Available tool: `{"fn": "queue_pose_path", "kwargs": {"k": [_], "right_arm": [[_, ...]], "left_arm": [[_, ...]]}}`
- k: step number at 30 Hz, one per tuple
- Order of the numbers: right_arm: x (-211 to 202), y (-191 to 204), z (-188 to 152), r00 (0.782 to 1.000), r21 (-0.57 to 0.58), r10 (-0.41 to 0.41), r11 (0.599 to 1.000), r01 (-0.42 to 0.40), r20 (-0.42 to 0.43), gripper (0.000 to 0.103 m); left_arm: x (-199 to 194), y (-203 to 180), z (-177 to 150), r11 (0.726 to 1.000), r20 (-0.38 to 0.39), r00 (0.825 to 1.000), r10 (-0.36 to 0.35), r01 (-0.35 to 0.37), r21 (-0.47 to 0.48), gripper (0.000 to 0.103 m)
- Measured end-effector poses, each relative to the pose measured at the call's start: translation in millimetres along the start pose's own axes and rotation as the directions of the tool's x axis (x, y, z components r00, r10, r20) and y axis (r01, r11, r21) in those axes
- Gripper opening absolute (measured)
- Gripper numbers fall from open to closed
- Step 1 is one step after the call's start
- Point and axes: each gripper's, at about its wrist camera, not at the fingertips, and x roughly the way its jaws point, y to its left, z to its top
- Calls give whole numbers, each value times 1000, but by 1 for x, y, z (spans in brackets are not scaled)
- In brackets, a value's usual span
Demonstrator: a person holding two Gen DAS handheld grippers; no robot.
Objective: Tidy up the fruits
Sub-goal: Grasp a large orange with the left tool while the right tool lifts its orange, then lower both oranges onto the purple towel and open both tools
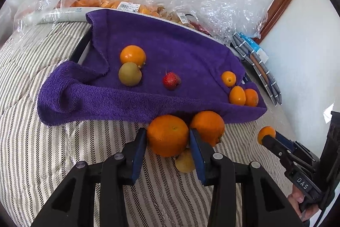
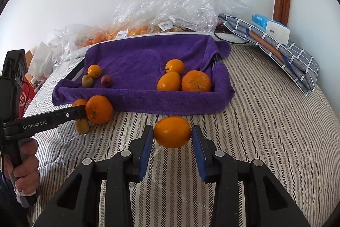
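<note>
A tray lined with a purple towel [image 1: 170,50] [image 2: 136,61] lies on a striped bed. On it sit an orange [image 1: 133,55], a green-brown fruit [image 1: 130,74], a red fruit [image 1: 171,80] and three small oranges [image 1: 238,90]. My left gripper [image 1: 167,137] is shut on a large orange [image 1: 166,135] in front of the tray; a second orange [image 1: 209,126] and a yellowish fruit [image 1: 185,161] lie beside it. My right gripper [image 2: 172,133] is shut on a small orange [image 2: 172,131] held above the bed, near the tray's front edge.
Clear plastic bags of fruit [image 1: 131,3] [image 2: 170,12] lie behind the tray by the white wall. A folded grey checked cloth [image 2: 276,50] with a tissue pack [image 2: 271,28] lies at the right. A red box [image 2: 26,95] stands off the bed's left side.
</note>
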Motion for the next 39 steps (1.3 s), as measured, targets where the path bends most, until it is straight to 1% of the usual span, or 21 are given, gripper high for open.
{"fn": "queue_pose_path", "kwargs": {"k": [2,7,11,15,21,25,31,35,39], "right_arm": [[-1,1,2,1000,0,-2,1000,2,2,37],[-10,4,8,1000,-3,-14,1000,14,17,37],[-15,5,15,999,5,-21,1000,21,31,37],[-17,6,24,999,18,-19,1000,19,45,37],[-17,5,39,998,33,-11,999,9,61,37],[-13,2,54,997,39,-13,999,10,79,37],[9,-11,80,994,36,-29,999,25,101,37],[35,-22,97,996,34,-33,999,30,87,37],[62,-28,103,998,15,-40,999,40,52,37]], "left_arm": [[-6,2,0,1000,20,1000,-7,7,-8,38],[-19,9,2,999,47,999,1,0,-33,38],[-32,15,4,999,76,997,32,-29,-38,38],[-44,18,9,998,100,994,47,-43,-41,38],[-57,19,21,998,135,989,59,-54,-39,38],[-62,22,36,997,163,984,65,-58,-47,38],[-45,19,66,996,176,980,88,-83,-35,38],[-18,7,88,998,161,985,67,-66,-11,38],[18,-8,97,996,118,990,78,-83,38,38]]}}
